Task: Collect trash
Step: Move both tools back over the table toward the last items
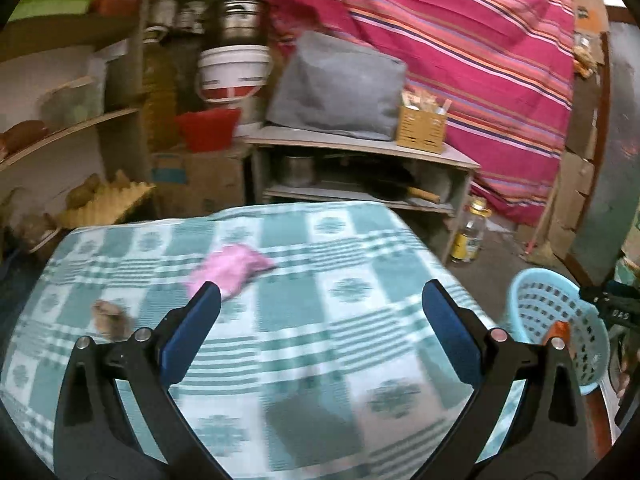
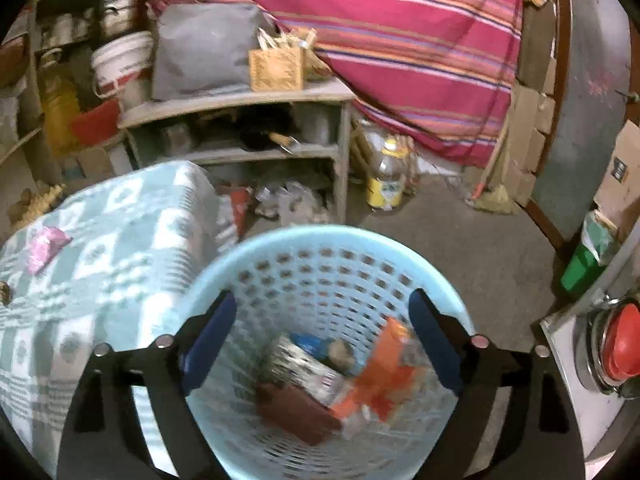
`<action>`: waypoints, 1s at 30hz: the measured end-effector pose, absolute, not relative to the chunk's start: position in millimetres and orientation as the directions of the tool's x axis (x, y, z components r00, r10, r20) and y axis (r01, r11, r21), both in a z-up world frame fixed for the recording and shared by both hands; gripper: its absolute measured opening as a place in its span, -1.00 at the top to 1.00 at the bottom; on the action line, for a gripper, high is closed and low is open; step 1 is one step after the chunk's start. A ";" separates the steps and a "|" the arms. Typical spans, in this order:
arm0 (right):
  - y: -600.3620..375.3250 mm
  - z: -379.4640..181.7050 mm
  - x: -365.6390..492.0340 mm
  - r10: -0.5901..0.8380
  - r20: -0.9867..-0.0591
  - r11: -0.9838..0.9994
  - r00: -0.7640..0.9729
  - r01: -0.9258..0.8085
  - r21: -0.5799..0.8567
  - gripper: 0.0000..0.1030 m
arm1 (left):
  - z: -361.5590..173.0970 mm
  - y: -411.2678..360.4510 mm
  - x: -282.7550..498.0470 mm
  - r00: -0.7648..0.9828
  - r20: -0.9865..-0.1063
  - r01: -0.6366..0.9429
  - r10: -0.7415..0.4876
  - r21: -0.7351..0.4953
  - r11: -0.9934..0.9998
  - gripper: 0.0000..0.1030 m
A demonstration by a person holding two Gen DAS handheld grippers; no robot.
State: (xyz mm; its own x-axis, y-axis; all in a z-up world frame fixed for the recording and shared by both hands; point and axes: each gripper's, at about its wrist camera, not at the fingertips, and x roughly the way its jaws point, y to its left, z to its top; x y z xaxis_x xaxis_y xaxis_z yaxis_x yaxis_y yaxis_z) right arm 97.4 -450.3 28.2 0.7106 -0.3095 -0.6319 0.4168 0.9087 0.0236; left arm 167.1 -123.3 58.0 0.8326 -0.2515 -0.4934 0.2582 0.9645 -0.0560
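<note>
Blue-padded left gripper (image 1: 320,300): hanging over the checked tablecloth (image 1: 360,264), jaws spread wide, gripping nothing. Right gripper (image 2: 322,316): poised above the pale blue basket (image 2: 332,240), jaws likewise wide apart, nothing between the pads.

Step in hand, judging by the layout: dropping into the basket done on the right side, reaching for the next piece on the left.

Remaining on the cloth: pink wrapper (image 1: 232,266) far of the left finger; brown scrap (image 1: 112,316) near the left edge.

Already lying in the basket: orange packet (image 2: 380,384), brown piece (image 2: 296,412), silvery wrapper (image 2: 296,364).

Next move calling for: lowering over the pink wrapper, pinching the thin film flat against soft cloth.

Standing around: grey bag (image 1: 340,88), shelf unit (image 1: 360,148), yellow-labelled bottle (image 1: 470,236), striped fabric (image 1: 460,40). Nothing blocking the reach.
</note>
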 end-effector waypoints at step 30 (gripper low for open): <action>-227.2 13.1 200.4 -0.038 -0.612 0.999 0.790 0.023 -0.032 -0.81 | 8.3 37.2 208.3 0.818 -0.574 0.018 -0.041 -0.046 0.999 -0.89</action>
